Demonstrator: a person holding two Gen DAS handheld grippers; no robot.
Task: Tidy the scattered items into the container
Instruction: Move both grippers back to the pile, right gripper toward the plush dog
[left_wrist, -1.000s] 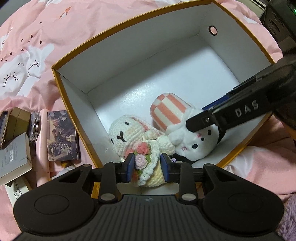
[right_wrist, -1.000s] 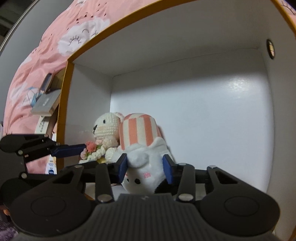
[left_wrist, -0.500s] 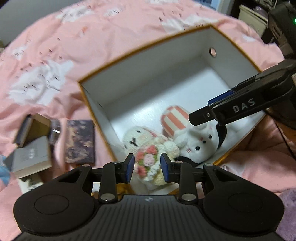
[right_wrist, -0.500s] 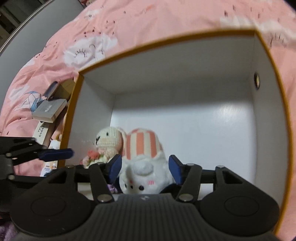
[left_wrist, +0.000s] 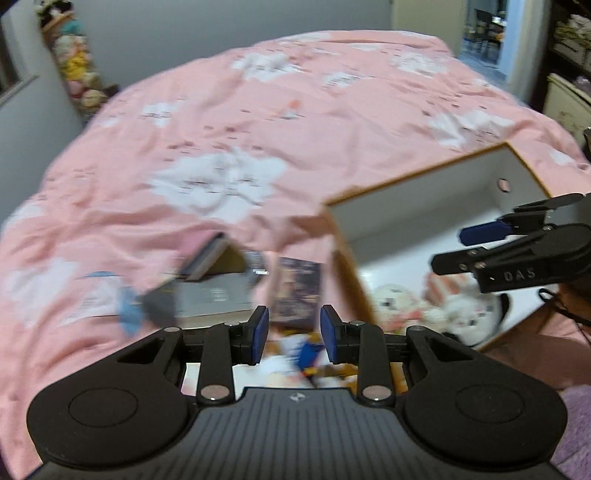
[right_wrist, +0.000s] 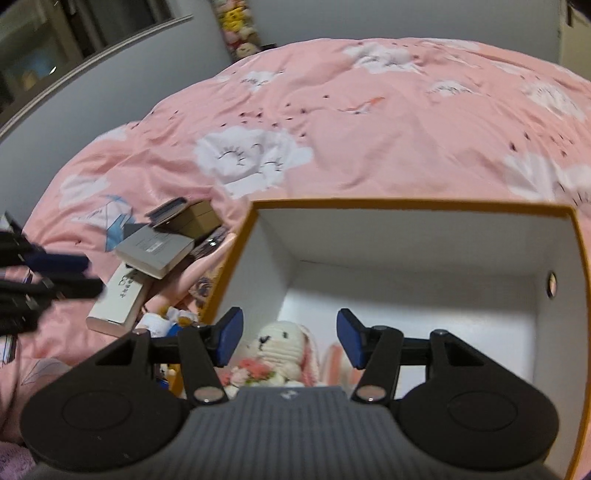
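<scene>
The white box with an orange rim (left_wrist: 406, 192) (right_wrist: 406, 205) lies on the pink bedspread. In it lie a cream crochet bunny with flowers (left_wrist: 388, 302) (right_wrist: 280, 343) and a white bunny plush with a pink striped part (left_wrist: 465, 314) (right_wrist: 336, 365). My left gripper (left_wrist: 293, 332) is open and empty, above the box's left outer side, over a small colourful item (left_wrist: 299, 350). My right gripper (right_wrist: 290, 341) hangs open and empty above the crochet bunny; in the left wrist view the right gripper (left_wrist: 450, 249) is over the box.
Left of the box lies a pile: a grey book (right_wrist: 155, 247) (left_wrist: 210, 295), a brown box (right_wrist: 195, 218), a white carton (right_wrist: 118, 299), a dark picture card (left_wrist: 295, 288) and a small blue-white toy (right_wrist: 173, 317). The left gripper (right_wrist: 85, 273) hovers over the pile's left side. The left wrist view is blurred.
Both grippers rose out of the box. The right one widened and let go of the white bunny plush. The left one left the crochet bunny and swung left toward the pile.
</scene>
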